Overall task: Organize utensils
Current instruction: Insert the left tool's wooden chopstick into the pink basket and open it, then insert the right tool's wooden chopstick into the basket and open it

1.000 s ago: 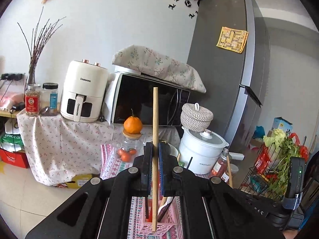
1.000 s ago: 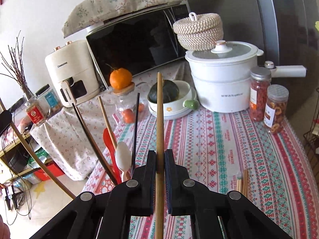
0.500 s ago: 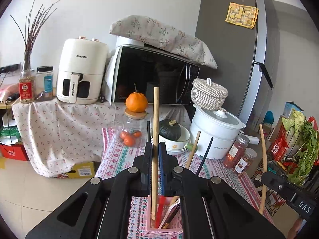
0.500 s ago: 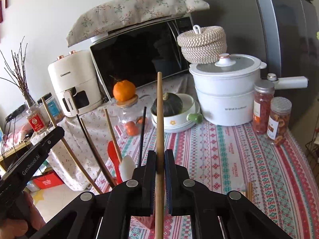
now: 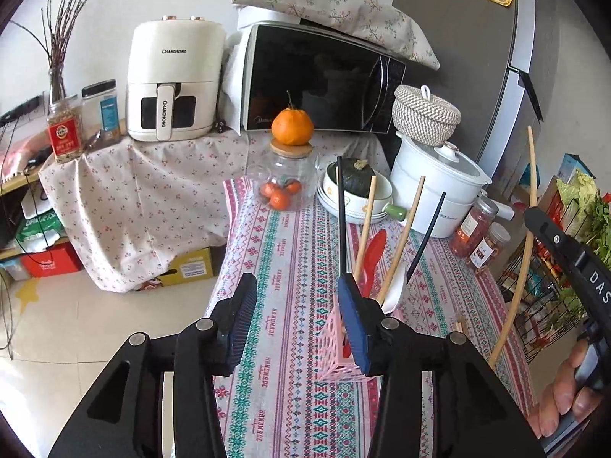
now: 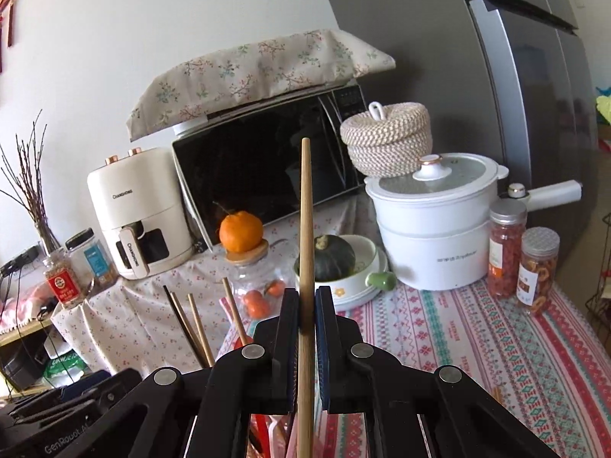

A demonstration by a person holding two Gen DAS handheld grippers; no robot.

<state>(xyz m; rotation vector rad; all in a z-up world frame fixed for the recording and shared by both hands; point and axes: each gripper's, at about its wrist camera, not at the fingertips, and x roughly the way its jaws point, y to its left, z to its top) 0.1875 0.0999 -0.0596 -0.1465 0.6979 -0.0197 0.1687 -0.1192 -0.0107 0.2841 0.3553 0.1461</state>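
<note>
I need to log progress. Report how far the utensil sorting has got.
Done: several chopsticks and spoons stand in the pink holder; the left gripper is open and empty. In hand: the right gripper clamps one wooden chopstick. Left: that one, plus sticks lying on the tablecloth.

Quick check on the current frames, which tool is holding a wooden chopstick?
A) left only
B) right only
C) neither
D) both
B: the right tool is closed on a wooden chopstick that stands up between its pads, while the left tool is spread open with nothing between its fingers, next to the pink holder.
</note>
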